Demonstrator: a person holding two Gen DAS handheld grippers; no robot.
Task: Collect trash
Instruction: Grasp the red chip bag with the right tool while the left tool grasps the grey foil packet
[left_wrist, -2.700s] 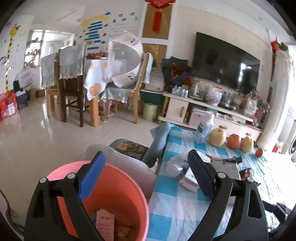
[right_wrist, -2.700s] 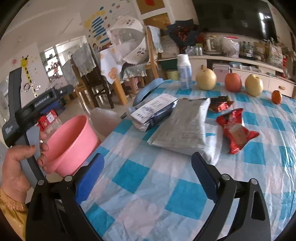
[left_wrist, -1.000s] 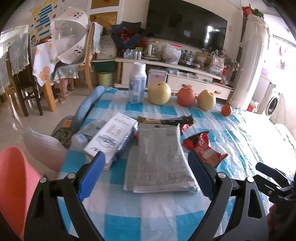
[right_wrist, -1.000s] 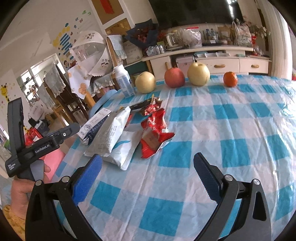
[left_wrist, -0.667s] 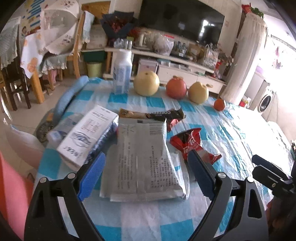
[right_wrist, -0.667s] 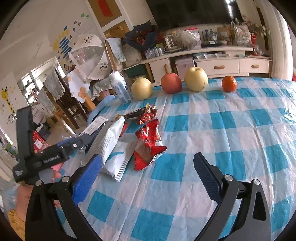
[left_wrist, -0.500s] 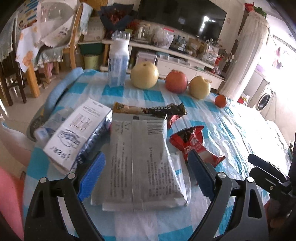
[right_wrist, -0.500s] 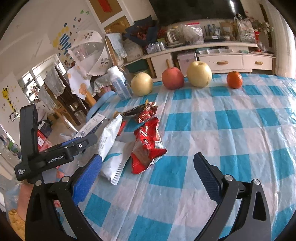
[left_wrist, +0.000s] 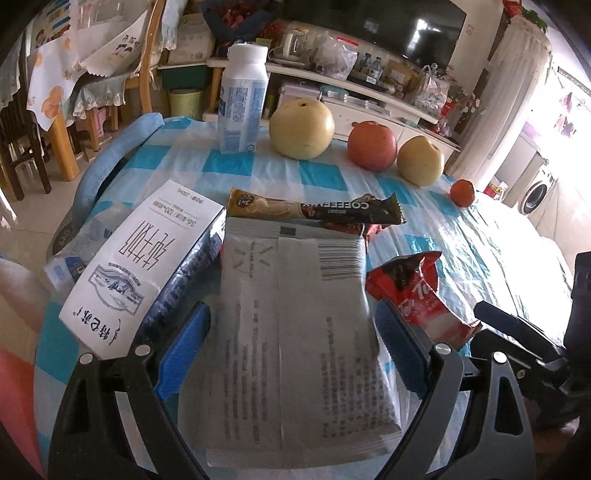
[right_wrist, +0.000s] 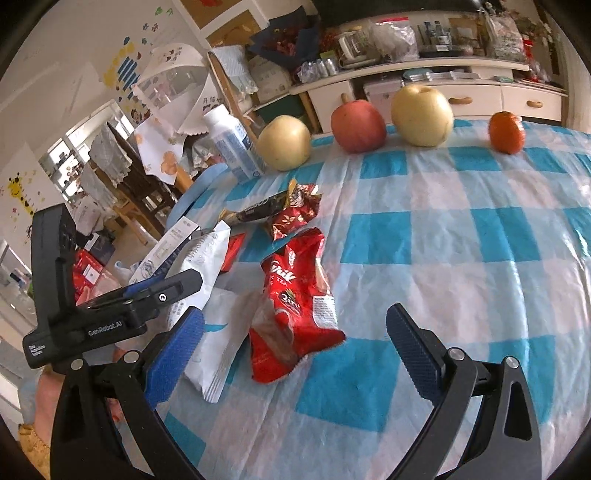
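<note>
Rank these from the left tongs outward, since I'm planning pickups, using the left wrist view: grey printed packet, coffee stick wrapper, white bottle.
1. Grey printed packet: between the left tongs.
2. Coffee stick wrapper: beyond the packet.
3. White bottle: far edge, left of the fruit.

A flat grey-white printed packet (left_wrist: 295, 325) lies centre frame, overlapping a white packet beneath. A crumpled red wrapper (left_wrist: 417, 291) sits right of it, a dark coffee sachet (left_wrist: 314, 210) above, a white carton (left_wrist: 144, 266) upper left.
</note>
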